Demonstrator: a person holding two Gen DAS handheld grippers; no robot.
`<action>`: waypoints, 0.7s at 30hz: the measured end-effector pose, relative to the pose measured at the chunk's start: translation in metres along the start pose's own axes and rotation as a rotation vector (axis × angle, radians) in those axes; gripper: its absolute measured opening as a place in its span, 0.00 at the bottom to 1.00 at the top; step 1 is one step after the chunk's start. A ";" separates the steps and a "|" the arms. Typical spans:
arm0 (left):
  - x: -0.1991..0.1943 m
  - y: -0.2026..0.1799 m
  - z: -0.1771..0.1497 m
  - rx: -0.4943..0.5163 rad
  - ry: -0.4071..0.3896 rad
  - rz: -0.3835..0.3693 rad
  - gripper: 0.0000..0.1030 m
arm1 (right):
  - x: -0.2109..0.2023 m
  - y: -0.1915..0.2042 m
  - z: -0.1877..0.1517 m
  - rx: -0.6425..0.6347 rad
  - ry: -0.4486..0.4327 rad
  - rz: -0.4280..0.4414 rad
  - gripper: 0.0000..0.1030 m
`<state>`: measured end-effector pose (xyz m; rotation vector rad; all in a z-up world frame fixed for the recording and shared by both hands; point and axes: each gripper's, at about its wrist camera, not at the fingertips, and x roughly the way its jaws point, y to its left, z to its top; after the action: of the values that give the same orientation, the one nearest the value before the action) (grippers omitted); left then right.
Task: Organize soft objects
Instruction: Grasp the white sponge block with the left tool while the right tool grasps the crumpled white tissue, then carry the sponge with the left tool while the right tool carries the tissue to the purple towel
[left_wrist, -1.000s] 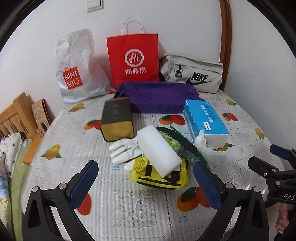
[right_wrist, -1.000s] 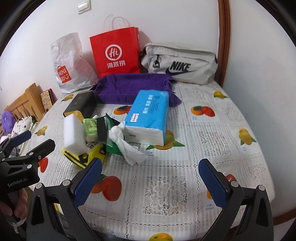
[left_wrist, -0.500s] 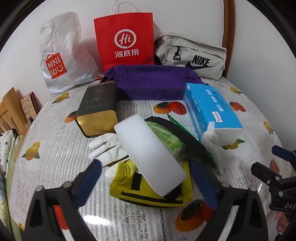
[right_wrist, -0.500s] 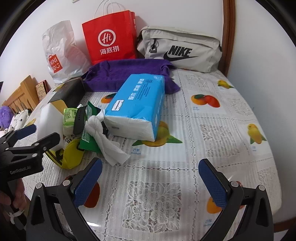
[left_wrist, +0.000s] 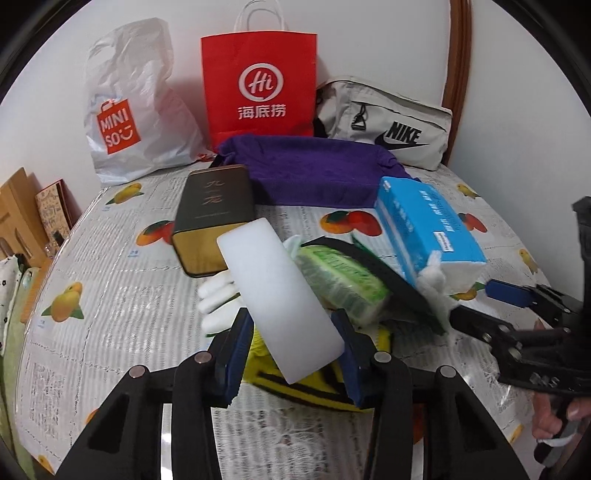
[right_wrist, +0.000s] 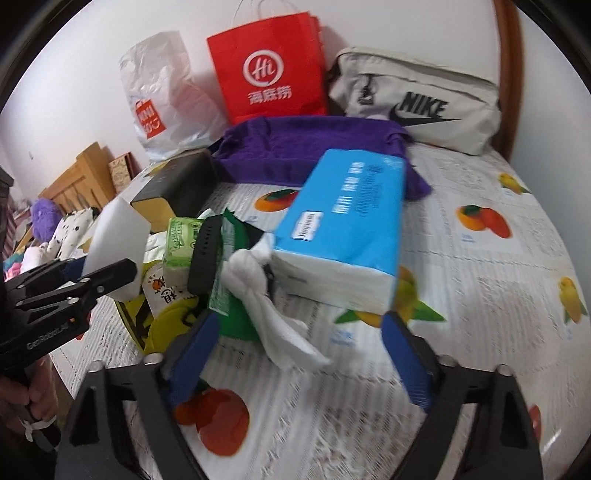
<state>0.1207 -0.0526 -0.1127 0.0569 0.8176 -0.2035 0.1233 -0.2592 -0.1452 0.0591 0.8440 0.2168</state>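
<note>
While both grippers tilt down toward the table (left_wrist: 110, 332), we see the left gripper (left_wrist: 293, 336) has just been closing, its jaws now narrow around the white foam block's (left_wrist: 280, 299) near end; whether the pads press it we cannot tell; the right gripper (right_wrist: 295, 354), also just closing, stands fairly wide around the loose tissue (right_wrist: 273, 317) before the blue tissue pack (right_wrist: 343, 225); only the left view shows the white glove (left_wrist: 218, 302).

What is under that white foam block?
The foam block lies slanted over a yellow pouch and a white glove, beside a green packet. Whatever else lies beneath is covered.
</note>
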 end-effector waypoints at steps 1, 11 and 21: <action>0.000 0.003 -0.001 -0.007 0.003 0.001 0.40 | 0.005 0.002 0.002 -0.006 0.004 0.007 0.74; 0.005 0.016 -0.004 -0.036 0.016 -0.031 0.40 | 0.043 0.010 0.011 -0.024 0.057 0.132 0.43; 0.000 0.030 -0.002 -0.044 0.006 -0.015 0.40 | 0.027 0.019 0.008 -0.081 0.049 0.127 0.16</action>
<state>0.1252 -0.0233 -0.1144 0.0100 0.8282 -0.1995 0.1437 -0.2341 -0.1574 0.0318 0.8802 0.3724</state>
